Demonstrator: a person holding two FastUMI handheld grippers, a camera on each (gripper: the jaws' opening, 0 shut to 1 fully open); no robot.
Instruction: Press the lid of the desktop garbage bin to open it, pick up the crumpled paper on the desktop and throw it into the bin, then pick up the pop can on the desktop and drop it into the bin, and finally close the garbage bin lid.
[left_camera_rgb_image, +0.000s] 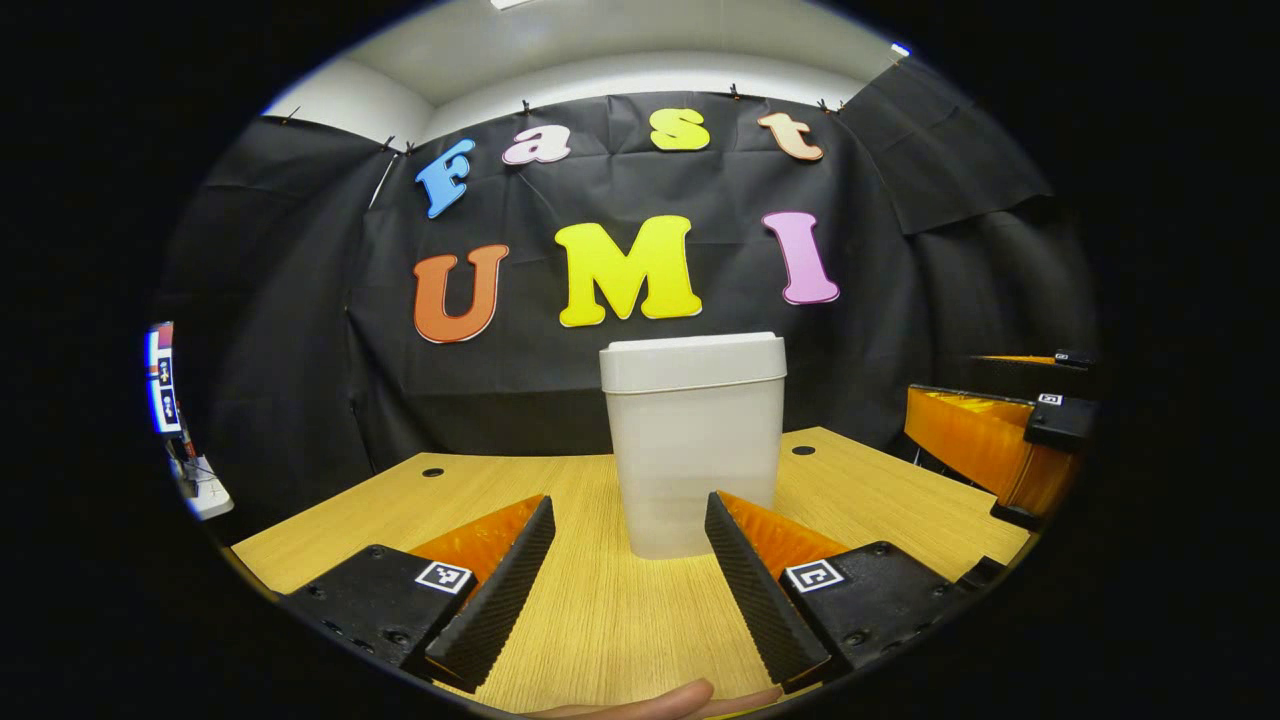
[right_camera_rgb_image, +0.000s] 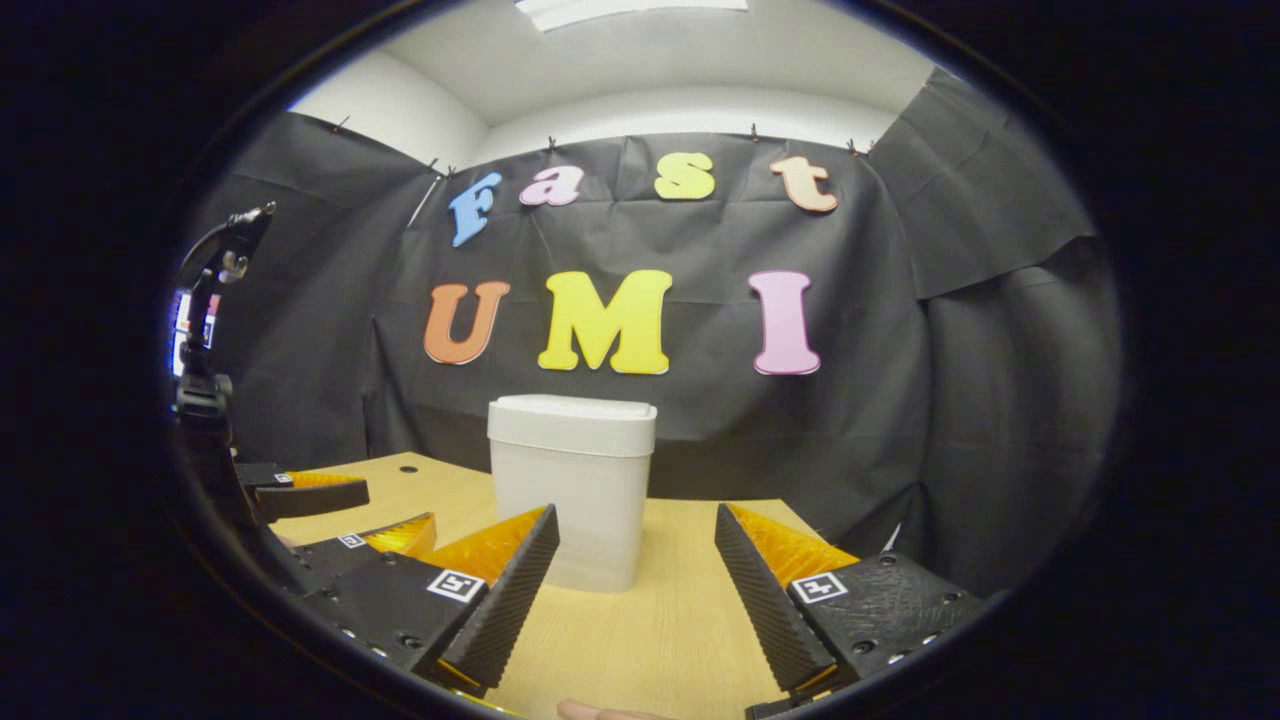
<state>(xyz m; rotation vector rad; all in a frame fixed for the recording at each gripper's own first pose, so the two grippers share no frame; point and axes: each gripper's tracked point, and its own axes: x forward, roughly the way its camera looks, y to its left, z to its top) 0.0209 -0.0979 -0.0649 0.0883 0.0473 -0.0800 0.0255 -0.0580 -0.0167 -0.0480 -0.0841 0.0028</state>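
Bin (left_camera_rgb_image: 694, 450) upright on desk (left_camera_rgb_image: 600, 610), lid (left_camera_rgb_image: 692, 362) closed.

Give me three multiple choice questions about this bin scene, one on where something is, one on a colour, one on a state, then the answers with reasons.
1. Where does the garbage bin stand?
A. on the wooden table
B. on the floor
C. on a shelf

2. What colour is the bin?
A. blue
B. white
C. red

3. How is the bin's lid?
A. lifted wide open
B. taken off and lying on the table
C. closed

Answers:
1. A, the left gripper view shows its base resting on the wood grain top.
2. B, body and lid are white in both views.
3. C, the lid sits flat on the rim, while the left gripper and right gripper hang open short of it.
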